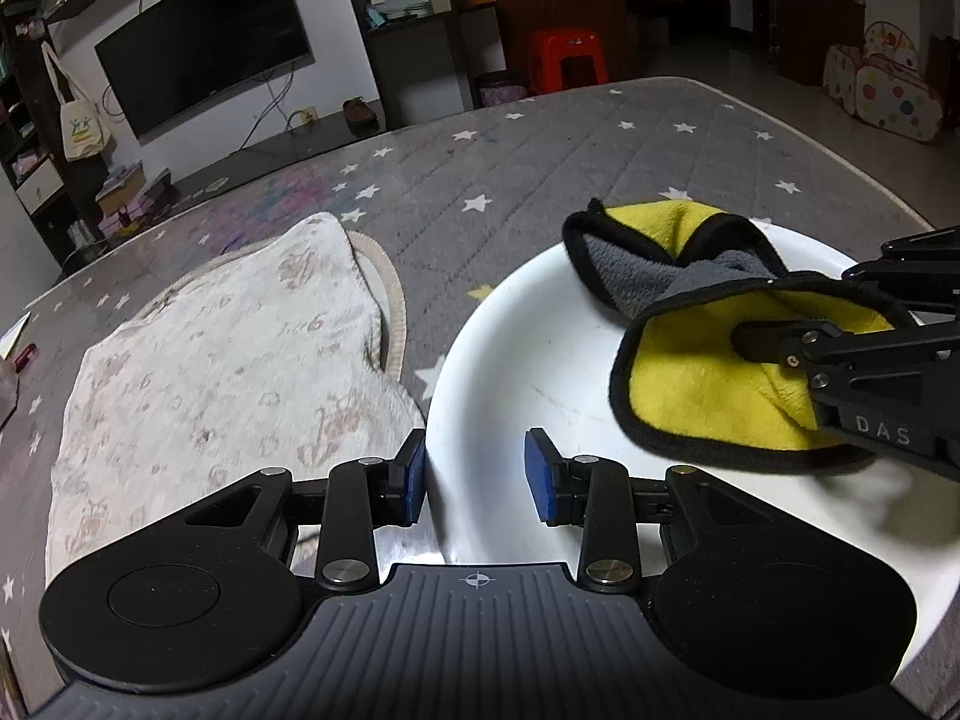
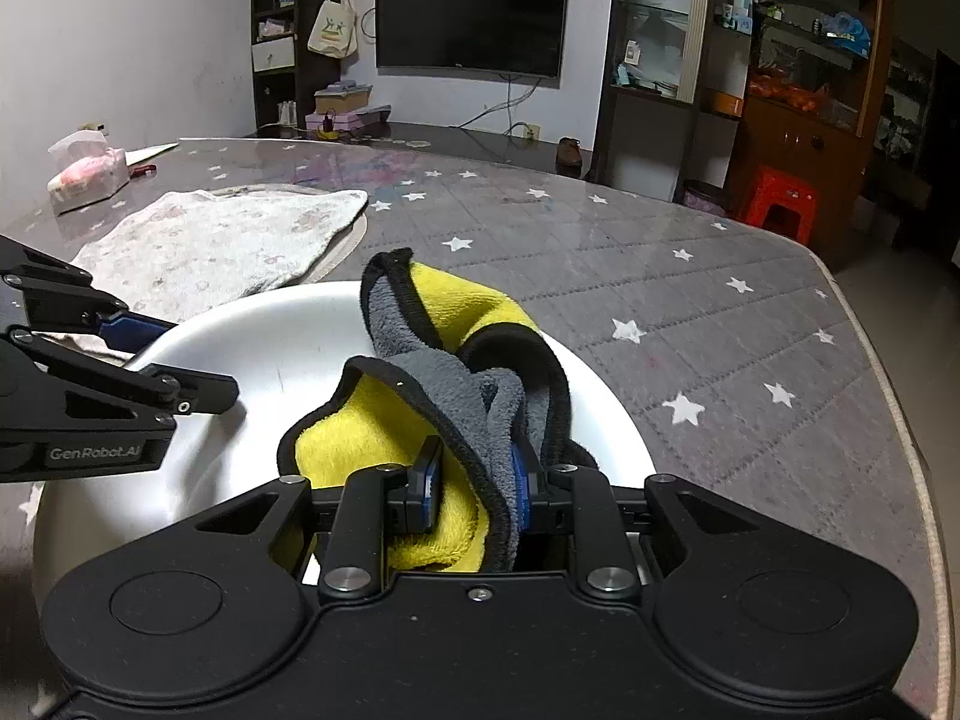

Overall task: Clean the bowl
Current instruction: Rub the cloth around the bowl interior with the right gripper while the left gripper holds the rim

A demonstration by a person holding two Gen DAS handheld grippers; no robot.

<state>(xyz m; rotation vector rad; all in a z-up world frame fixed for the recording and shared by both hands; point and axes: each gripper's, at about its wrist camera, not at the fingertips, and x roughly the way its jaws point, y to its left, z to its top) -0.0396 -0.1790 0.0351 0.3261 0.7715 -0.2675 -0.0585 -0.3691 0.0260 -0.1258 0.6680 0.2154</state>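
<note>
Bowl: white bowl (image 1: 528, 360) on worktop (image 1: 540, 168), near edge, right of centre in left wrist view; shallow, wide, upright.
Left tool: left tool (image 1: 475, 474) at bowl's near-left rim; rim wall runs between the blue pads, left pad (image 1: 415, 474) outside bowl, right pad inside. Pad-to-rim contact hard to judge; gap shows beside the inner pad, so jaws narrow but not seen clamping.
Right tool: right tool (image 2: 474, 480) over bowl's right half, jaws narrow, clamped on cloth; blue pads press folds from both sides.
Cloth: yellow-and-grey microfibre cloth (image 2: 456, 372), black trim, bunched; lies inside bowl, far end draped up over far-right rim; near end in right tool.
Tools rel. to each other: left tool at bowl's left side, right tool at right side, apart, bowl floor bare between them.
Other on worktop: pale patterned cloth (image 1: 228, 348) just left of bowl, edge near/touching rim, lying over a round mat (image 1: 393, 300); tissue pack (image 2: 90, 171) far left.
Worktop cover: grey quilted, white stars, glossy.
Background: TV (image 2: 471, 15) on far wall, tote bag (image 2: 332, 24) hanging left of it, red stool (image 2: 780, 204) far right.
</note>
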